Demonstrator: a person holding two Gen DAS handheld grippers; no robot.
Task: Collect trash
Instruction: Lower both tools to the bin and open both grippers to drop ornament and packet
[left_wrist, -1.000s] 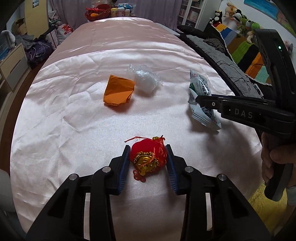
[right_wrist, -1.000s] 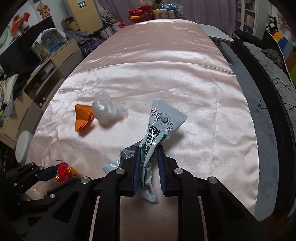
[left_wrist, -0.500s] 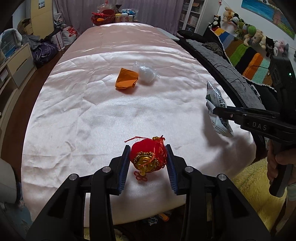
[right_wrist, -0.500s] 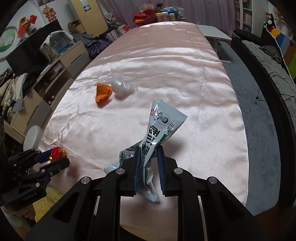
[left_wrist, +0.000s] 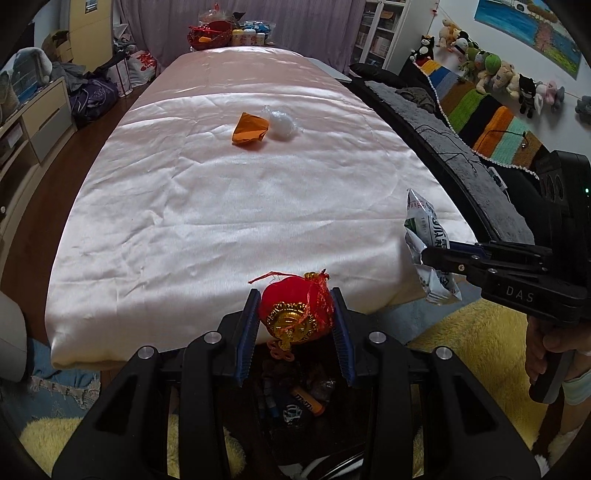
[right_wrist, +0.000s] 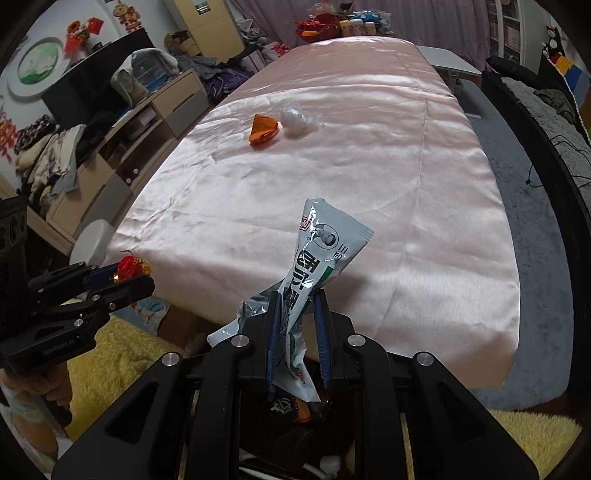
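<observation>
Both tongs are now pulling back past the table's (left_wrist: 155, 206) near edge, the left tongs (left_wrist: 295, 317) clamped on the red lantern ornament (left_wrist: 295, 306) at lower centre and the right tongs (right_wrist: 297, 343) on the crinkled snack bag (right_wrist: 317, 266), over a dark bin (left_wrist: 295, 402) below, where the limp bag is likely slipping or catching outside the rim.

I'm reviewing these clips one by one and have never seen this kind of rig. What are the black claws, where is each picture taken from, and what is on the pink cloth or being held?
There is no robot here: a person carries a two-finger gripper in each hand, and each gripper has a wide-angle camera that looks along its fingers. One picture comes from the left gripper, the other from the right gripper. Each view also shows the other gripper at its edge.

The left gripper is shut on a red lantern ornament. The right gripper is shut on a crumpled silver snack wrapper.

On the pink cloth lie an orange wrapper and a wad of clear plastic, side by side. Below both grippers is a dark bin with rubbish in it.
</observation>
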